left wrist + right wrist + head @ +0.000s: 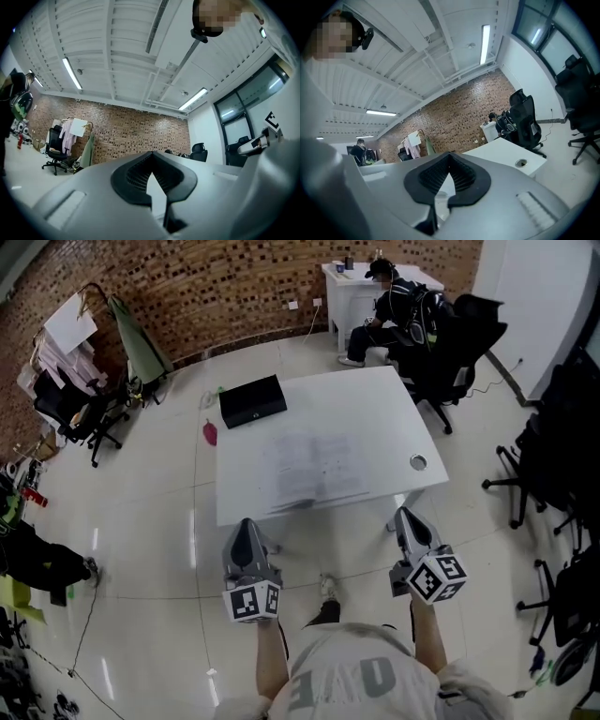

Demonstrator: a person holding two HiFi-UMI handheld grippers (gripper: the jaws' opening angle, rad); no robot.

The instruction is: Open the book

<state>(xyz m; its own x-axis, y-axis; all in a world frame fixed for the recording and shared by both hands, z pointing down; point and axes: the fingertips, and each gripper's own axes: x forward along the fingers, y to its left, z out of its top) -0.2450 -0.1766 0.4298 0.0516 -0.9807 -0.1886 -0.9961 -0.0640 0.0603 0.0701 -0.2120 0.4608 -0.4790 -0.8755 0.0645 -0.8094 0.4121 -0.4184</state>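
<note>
Book (pixel 317 467): pale, flat, approx mid-surface (pixel 375 399), a bit toward the near edge. Too faint to tell if cover or spread pages face up. Long axis runs L–R across the head view, slightly skewed. Black box-like thing (pixel 252 401) sits well apart at the far-left corner; cable hole (pixel 418 462) is near the right edge.

Book lies ahead of both tongs and btw them. Left tongs (pixel 246 523) are just short of the near edge, by the book's near-left corner, so prob the nearer pair. Right tongs (pixel 404 514) are by the surface's near-right corner, further off to the side.

Both tongs closed, pads meeting, nothing btw them. Both held out in front, pointing roughly level, tips fwd, not yet over the surface.
</note>
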